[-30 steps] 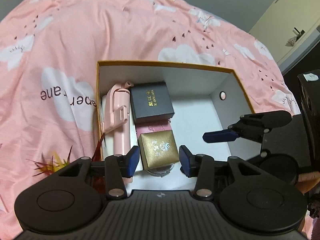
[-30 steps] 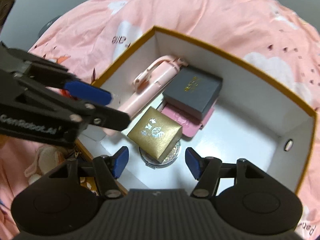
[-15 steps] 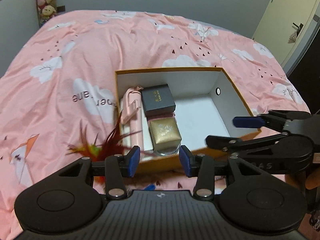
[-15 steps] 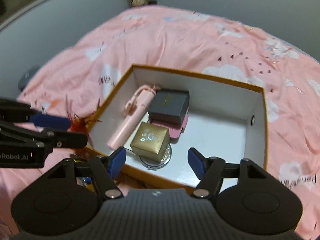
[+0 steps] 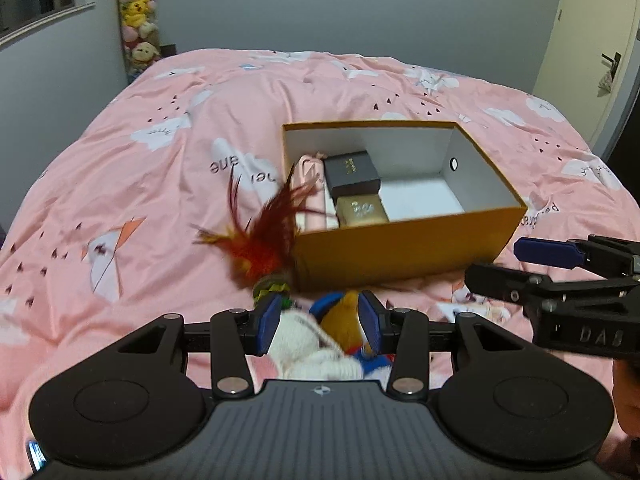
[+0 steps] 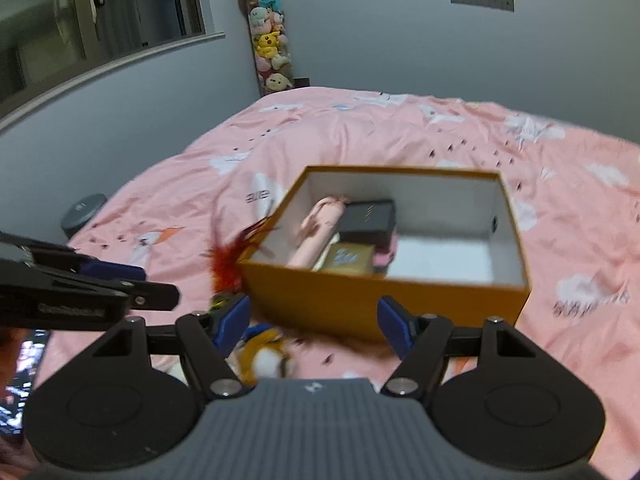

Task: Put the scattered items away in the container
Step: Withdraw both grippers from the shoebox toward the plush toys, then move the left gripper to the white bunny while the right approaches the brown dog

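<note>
Our left gripper and right gripper hang unclenched and empty; we judge the soft white-and-orange plush toy at the bed's near edge light, best pinched mid-body.

A: Can any lettering be read?

B: A little. The right gripper shows raised letters "DAB" on its black body in the left wrist view, the end cut off. The pink duvet carries dark print upside down beside the orange box; "ane" is the only clear piece.

A: The small boxes inside?

B: The black gift box and the gold gift box bear marks too small to read. The left gripper has a blurred white label.
</note>
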### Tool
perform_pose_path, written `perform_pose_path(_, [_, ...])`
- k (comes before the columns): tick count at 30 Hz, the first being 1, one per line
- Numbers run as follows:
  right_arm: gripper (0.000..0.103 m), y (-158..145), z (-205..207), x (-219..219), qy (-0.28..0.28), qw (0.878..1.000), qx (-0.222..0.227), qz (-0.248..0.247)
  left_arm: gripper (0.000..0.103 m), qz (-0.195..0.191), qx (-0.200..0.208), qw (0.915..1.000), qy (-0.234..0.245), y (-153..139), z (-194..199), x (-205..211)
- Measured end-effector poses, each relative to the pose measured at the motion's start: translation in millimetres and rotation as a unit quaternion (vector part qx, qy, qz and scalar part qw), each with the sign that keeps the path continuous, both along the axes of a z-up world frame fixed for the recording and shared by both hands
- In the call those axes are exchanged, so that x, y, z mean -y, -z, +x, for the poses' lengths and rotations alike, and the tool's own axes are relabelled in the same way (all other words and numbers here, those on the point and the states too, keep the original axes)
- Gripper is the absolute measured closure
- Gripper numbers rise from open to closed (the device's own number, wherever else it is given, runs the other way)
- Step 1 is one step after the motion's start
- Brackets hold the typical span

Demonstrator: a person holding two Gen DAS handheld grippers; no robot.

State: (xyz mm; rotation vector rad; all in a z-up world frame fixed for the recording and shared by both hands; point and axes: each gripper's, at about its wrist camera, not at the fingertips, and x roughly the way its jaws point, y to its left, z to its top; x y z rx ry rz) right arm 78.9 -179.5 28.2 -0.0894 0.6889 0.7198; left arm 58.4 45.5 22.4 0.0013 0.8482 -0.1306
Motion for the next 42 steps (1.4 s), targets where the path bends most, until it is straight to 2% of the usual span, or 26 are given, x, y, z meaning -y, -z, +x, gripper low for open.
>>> perform_pose_path(5, [0.035,14,-16,6,0.022,0.999,-0.028,0.028,0.053,0.0,0.01,0.9999,-0.01,16,-29,-2])
perform_pose_path(8, [0.037,26,-25,5,0.02,0.999,-0.041,0.03,0.047,-0.031,-0.017,0.9992,-0.019,31,-37,-9])
perform_pose_path(11, [0.039,39,-31,0,0.003,0.998,-0.056,0.022,0.047,-0.026,-0.044,0.9985,-0.021,44,-40,-7])
perform_pose_path(15, [0.035,38,-40,-6,0.008,1.0,-0.014,-0.002,0.032,-0.04,-0.049,0.9978,-0.02,46,-42,-10])
perform_pose_path(19, [0.035,27,-46,-1,-0.007,1.0,0.007,0.03,0.032,-0.035,-0.034,0.9984,-0.029,44,-46,-12])
perform_pose_path(20, [0.033,26,-47,-1,-0.005,1.0,0.013,0.028,0.032,-0.036,-0.033,0.9984,-0.029,44,-46,-12])
perform_pose_path(21, [0.023,25,-49,-2,0.002,0.999,0.024,0.02,0.032,-0.039,-0.033,0.9983,-0.03,43,-45,-13])
perform_pose_path(23, [0.02,25,-51,-6,0.01,0.999,0.039,0.004,0.032,-0.037,-0.029,0.9983,-0.035,43,-44,-14])
perform_pose_path(28, [0.02,32,-47,-11,0.009,1.0,0.02,-0.007,0.032,-0.03,-0.028,0.9984,-0.039,47,-41,-16])
perform_pose_path(34, [0.018,46,-39,-18,0.003,1.0,-0.011,-0.018,0.036,-0.06,-0.04,0.9968,-0.034,55,-37,-23])
perform_pose_path(36, [0.014,49,-37,-20,0.008,1.0,-0.006,-0.024,0.037,-0.061,-0.043,0.9966,-0.034,57,-36,-24])
perform_pose_path(42, [0.014,50,-38,-23,-0.005,1.0,0.013,-0.009,0.037,-0.053,-0.053,0.9963,-0.043,63,-32,-24])
